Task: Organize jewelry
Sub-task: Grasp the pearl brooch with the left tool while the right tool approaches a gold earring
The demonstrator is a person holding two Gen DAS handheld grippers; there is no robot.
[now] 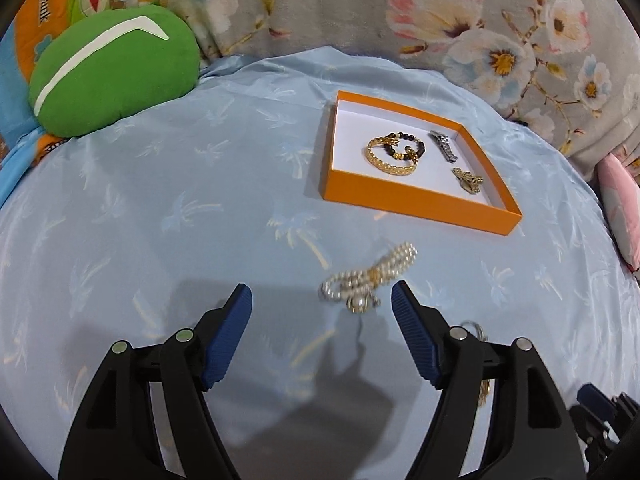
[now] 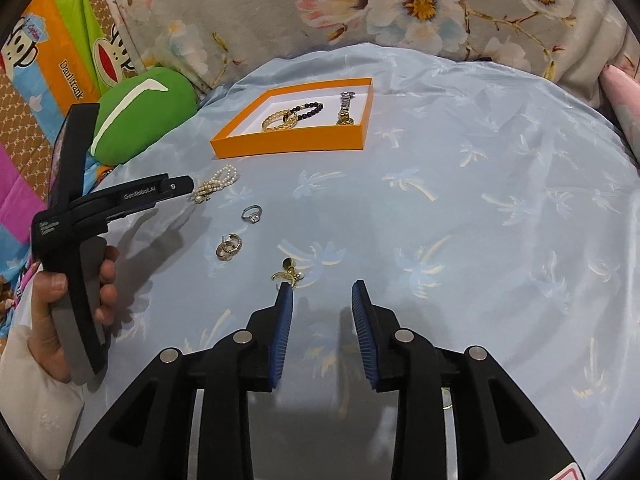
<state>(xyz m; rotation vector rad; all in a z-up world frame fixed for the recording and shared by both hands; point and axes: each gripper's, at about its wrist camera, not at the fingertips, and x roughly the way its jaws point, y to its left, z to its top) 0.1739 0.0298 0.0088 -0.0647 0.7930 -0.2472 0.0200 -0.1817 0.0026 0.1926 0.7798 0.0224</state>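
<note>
On the blue sheet (image 1: pixel 160 220), pearl bracelet (image 1: pixel 368 280) lies between open left gripper (image 1: pixel 322 300).

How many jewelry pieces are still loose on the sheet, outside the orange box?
4: pearl bracelet at the left gripper tips, silver ring, gold hoop earrings, gold earring by the right gripper. More could be hidden.

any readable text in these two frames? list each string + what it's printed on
"GenRoboLAI", as best it reads: on the left gripper, along its finger arm.
"Daul frank": on the cartoon monkey sheet, orange stripe; cut off at the left wrist view's edge.
"Captain": on the monkey's cap there, small, uncertain.
Two-line white label on the left gripper's body, above the hand: too small to read.
None on the orange box or the jewelry.
</note>
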